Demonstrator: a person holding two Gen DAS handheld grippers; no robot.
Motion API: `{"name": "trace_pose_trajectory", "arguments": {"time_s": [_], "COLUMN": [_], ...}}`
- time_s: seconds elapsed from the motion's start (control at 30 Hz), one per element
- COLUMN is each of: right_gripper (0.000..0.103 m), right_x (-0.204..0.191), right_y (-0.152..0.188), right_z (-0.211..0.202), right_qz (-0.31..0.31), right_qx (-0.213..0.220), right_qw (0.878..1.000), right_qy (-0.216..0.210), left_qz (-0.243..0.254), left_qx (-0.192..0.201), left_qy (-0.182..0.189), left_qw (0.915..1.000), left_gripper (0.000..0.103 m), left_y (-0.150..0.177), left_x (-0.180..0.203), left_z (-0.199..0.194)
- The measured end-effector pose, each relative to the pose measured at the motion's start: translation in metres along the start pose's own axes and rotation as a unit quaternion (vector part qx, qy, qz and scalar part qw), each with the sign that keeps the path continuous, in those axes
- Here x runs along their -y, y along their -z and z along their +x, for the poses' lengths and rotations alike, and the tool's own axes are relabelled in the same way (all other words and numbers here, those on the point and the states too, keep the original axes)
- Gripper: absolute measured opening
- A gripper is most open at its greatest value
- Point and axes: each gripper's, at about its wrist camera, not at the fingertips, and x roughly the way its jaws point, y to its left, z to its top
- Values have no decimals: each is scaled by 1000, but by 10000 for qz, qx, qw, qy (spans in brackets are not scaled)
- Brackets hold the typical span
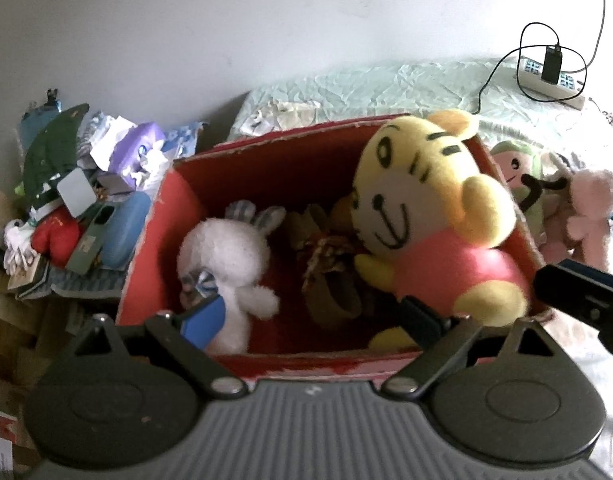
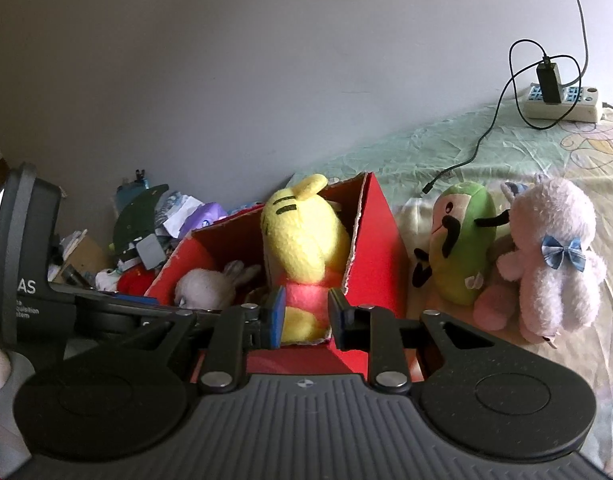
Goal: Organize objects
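Note:
A red cardboard box (image 1: 166, 216) stands on the bed and holds a white rabbit plush (image 1: 226, 256), a brownish item (image 1: 330, 280) and a yellow tiger plush in a pink shirt (image 1: 434, 216). My left gripper (image 1: 312, 316) is open over the box's near edge, around nothing. In the right wrist view the right gripper (image 2: 306, 314) has its fingers on either side of the tiger plush's (image 2: 302, 240) lower body, at the box's (image 2: 378, 256) near right corner. A green plush (image 2: 462, 240) and a pink plush with a blue bow (image 2: 554, 256) stand right of the box.
A heap of packets and clutter (image 1: 78, 200) lies left of the box against the wall. A power strip with a charger and cable (image 2: 562, 100) sits at the far right on the green bedsheet (image 2: 386, 152). The left gripper's body (image 2: 22, 264) shows at the right view's left edge.

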Motion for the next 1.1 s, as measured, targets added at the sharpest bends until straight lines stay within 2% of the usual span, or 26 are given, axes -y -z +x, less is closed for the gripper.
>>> {"name": "trace_pose_trajectory", "arguments": {"time_s": [0.17, 0.3, 0.43, 0.6, 0.97, 1.1], "right_gripper": [26, 26, 26, 27, 28, 29], "right_x": [20, 39, 62, 92, 150, 170], "right_y": [-4, -7, -10, -12, -16, -18], "right_z": [-11, -27, -44, -61, -80, -80], "right_qz": [173, 290, 459, 683, 1127, 1342], "right_qx": [-75, -45, 3, 44, 15, -68], "right_qw": [9998, 9995, 9989, 9975, 9927, 9900], "right_qy": [-90, -71, 33, 196, 426, 429], "left_qz": [-92, -47, 28, 219, 632, 641], "left_qx": [60, 257, 324, 572, 551, 379], "left_qy": [73, 94, 383, 530, 1127, 1448], "left_qw": [9999, 9996, 9987, 9967, 9901, 9867], "left_gripper": [94, 93, 94, 94, 94, 93], "left_y": [-1, -3, -9, -16, -15, -14], "left_x": [12, 31, 52, 85, 160, 176], "left_z": [-15, -30, -40, -51, -35, -17]}}
